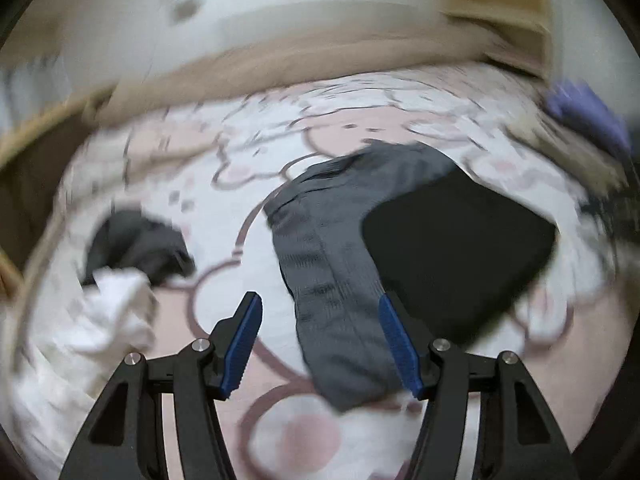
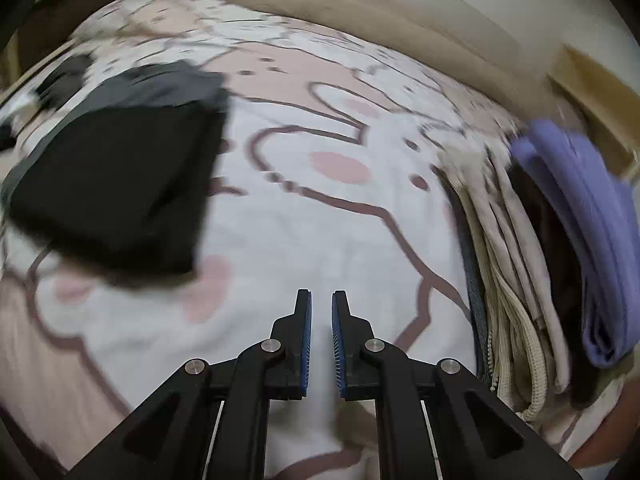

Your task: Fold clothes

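In the left wrist view a grey ribbed garment [image 1: 332,264] lies stretched out on the bed. A folded black garment [image 1: 460,248] rests on its right side. My left gripper [image 1: 320,316] hovers open over the grey garment's near end. Its right finger [image 1: 396,332] is at the cloth's edge, and the left finger [image 1: 244,324] stands clear over the sheet. In the right wrist view the black garment [image 2: 120,188] and grey garment [image 2: 160,84] lie far left. My right gripper [image 2: 321,320] is shut over bare sheet, with nothing between its pads.
The bed has a pink and white cartoon sheet [image 2: 320,208]. A crumpled white cloth [image 1: 112,312] and a dark grey one [image 1: 136,244] lie at the left. A stack of folded beige clothes [image 2: 512,280] and purple clothes [image 2: 584,216] sits at the right. A tan blanket [image 2: 320,4] runs along the back.
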